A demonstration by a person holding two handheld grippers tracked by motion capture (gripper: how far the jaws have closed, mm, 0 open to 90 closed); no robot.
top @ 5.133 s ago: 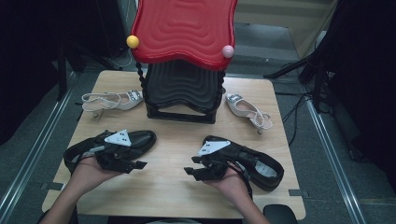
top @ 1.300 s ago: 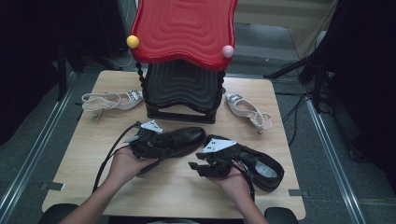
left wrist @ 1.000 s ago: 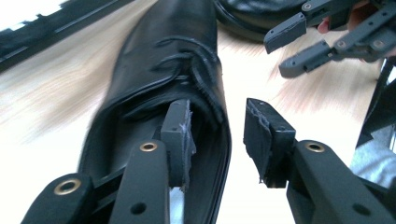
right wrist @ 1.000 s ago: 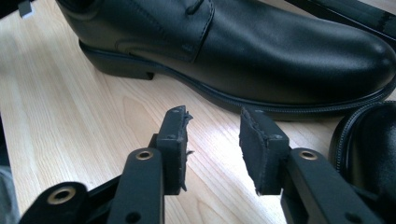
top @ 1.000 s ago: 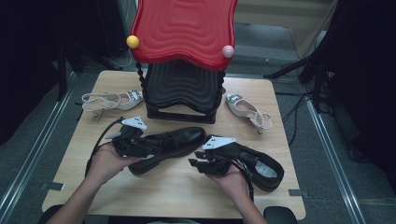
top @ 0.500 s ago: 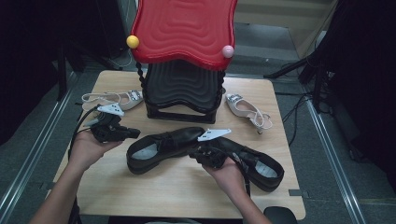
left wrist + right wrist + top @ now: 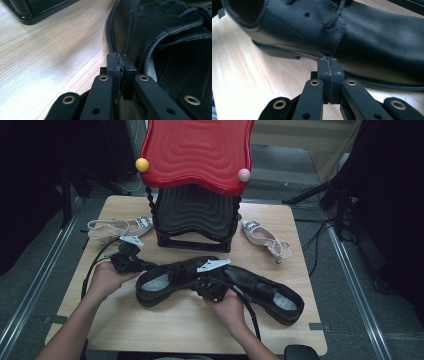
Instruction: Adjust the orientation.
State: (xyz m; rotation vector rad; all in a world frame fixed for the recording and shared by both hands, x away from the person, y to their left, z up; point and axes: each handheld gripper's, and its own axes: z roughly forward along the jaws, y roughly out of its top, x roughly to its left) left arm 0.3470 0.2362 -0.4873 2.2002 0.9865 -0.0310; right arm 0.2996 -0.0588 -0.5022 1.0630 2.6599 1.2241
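Observation:
Two black leather shoes lie on the wooden table. The left shoe has its toe over the right shoe. My left gripper lies at the left shoe's heel; its jaws have just closed. In the left gripper view its tips meet beside the heel rim, with nothing between them. My right gripper sits at the near side of the left shoe. Its jaws are shut and touch that shoe's side just above the sole.
A black rack with a red wavy top stands at the back middle, its base close to the left gripper. A white sandal lies left of it and another right. Bare wood shows along the near edge.
The left hand set the left black shoe down mid-table, drew back to the left and has now come back to its heel. Both grippers went from open to shut. The right hand shifted left.

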